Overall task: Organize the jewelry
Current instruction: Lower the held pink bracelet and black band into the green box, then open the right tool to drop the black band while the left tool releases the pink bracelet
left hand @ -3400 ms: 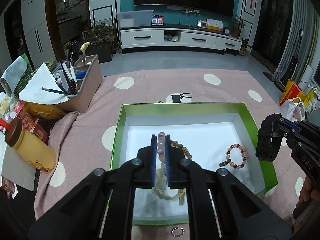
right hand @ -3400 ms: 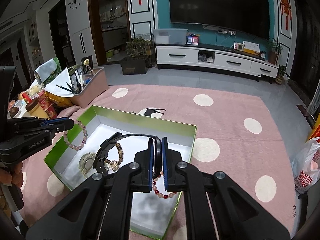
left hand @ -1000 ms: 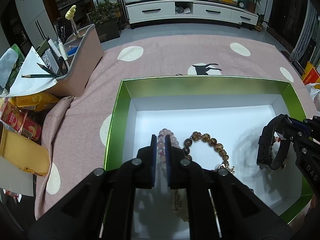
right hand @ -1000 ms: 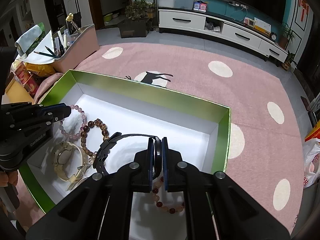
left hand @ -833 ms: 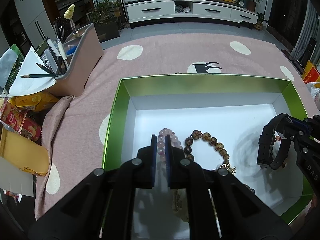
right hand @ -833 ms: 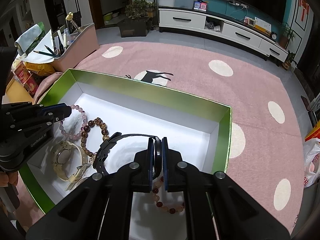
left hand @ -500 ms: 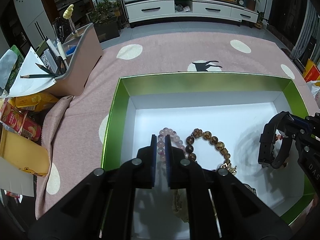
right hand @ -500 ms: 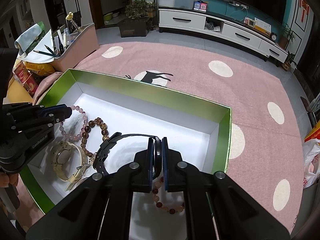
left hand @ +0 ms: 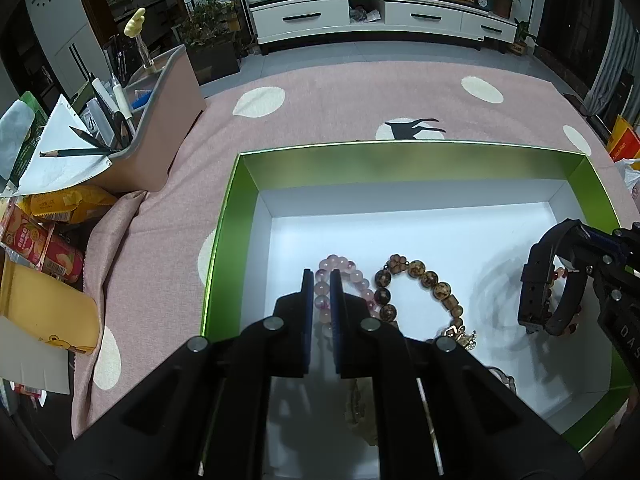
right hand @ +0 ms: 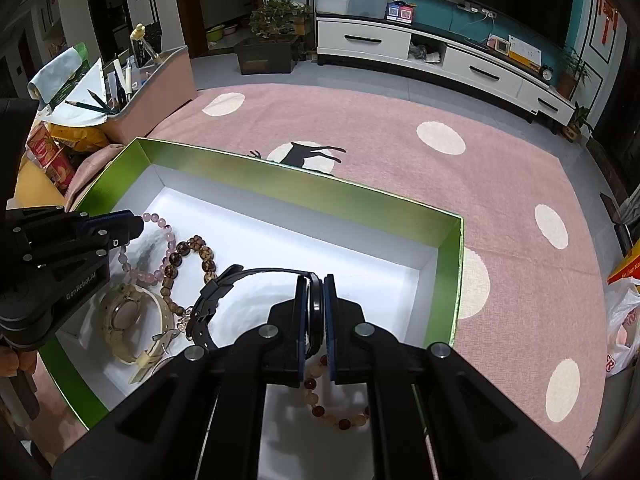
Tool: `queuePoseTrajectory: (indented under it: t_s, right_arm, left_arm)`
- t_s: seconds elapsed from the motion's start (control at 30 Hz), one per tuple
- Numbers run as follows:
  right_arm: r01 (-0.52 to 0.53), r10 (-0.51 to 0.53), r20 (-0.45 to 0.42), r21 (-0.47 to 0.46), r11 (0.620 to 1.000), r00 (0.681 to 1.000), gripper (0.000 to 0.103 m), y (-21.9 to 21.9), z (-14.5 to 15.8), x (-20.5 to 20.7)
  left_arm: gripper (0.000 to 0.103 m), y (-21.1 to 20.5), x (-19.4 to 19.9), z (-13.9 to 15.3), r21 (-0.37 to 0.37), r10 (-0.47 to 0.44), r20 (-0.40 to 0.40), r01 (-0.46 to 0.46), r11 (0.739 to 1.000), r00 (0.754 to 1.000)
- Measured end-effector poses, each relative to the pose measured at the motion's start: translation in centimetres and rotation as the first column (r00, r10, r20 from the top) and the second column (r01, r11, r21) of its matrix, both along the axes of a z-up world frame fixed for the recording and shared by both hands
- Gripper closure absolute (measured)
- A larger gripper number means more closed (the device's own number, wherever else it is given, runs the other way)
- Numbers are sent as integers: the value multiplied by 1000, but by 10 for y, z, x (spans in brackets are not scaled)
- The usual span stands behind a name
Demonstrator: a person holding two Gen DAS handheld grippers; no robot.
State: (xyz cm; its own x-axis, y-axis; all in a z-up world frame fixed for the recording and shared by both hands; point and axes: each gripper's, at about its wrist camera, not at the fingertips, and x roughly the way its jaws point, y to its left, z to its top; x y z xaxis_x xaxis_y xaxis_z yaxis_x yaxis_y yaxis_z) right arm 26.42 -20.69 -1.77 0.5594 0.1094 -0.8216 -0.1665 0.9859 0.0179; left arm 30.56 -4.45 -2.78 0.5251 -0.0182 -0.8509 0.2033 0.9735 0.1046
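Observation:
A green box with a white floor [left hand: 400, 160] [right hand: 280, 188] lies on the pink rug. My left gripper [left hand: 322, 280] [right hand: 136, 226] is shut on a pink bead bracelet [left hand: 346, 268] [right hand: 170, 236], low over the box's left part. Beside that bracelet lies a brown bead bracelet [left hand: 424, 276] [right hand: 200, 250]. My right gripper [right hand: 316, 284] [left hand: 580, 240] is shut on a black watch [right hand: 224, 280] [left hand: 534, 284], whose strap hangs just above the floor. A cream watch [right hand: 128, 320] and a red-and-pale bead bracelet [right hand: 332, 416] lie in the box.
At the left stand a pink-grey organiser bin with pencils and paper [left hand: 160, 120], snack packets [left hand: 40, 236] and a yellow bottle [left hand: 44, 312]. A white plastic bag [right hand: 624, 320] sits at the right edge of the rug. A white TV cabinet [left hand: 380, 16] stands far behind.
Since the oldest frames both grippers have come down closer to the box floor, still holding the bracelet and the watch. Over the last second nothing has visibly moved.

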Motion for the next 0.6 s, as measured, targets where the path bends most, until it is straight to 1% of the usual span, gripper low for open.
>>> queuePoseTrajectory:
  t_s: [0.37,0.53,0.6]
  right_arm:
    - [16,-16,-2,0,1000,1000,95,-2,0,0]
    - [28,-28,-1,2,1000,1000,88,-5,1,-1]
    - [32,-32,3,6,999,999,88,-6,2,-2]
  left_arm:
    - [95,4,0,0,0,9,-4,-9,1000,1000]
    - [95,4,-1,1,0,7,-1,-7,1000,1000]
    - [94,4,-1,2,-1,7,0,-7,1000,1000]
